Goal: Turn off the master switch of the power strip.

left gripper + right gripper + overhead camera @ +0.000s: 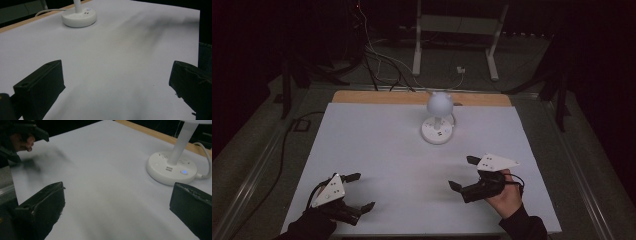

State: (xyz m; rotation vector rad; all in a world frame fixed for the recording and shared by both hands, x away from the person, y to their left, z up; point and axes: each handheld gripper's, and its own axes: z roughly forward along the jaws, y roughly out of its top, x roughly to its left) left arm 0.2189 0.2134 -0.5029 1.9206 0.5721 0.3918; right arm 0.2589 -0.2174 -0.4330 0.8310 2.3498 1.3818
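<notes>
A white desk lamp [439, 112] with a round head and a round base stands at the back middle of the white table sheet [377, 150]. Its base [79, 17] shows far off in the left gripper view, and its base [172, 167], with a small blue light, sits close in the right gripper view. My left gripper [362, 191] rests open near the front left corner. My right gripper [463, 172] is open at the front right, pointing left. Both have nothing between their black jaws. The left hand and gripper [22, 137] show far off in the right gripper view.
A white cable [205, 157] runs from the lamp base to the back edge, where a wooden strip [412, 97] shows. Behind the table, cables [382, 65] lie on the floor beside a white frame stand [457, 30]. Dark floor surrounds the table.
</notes>
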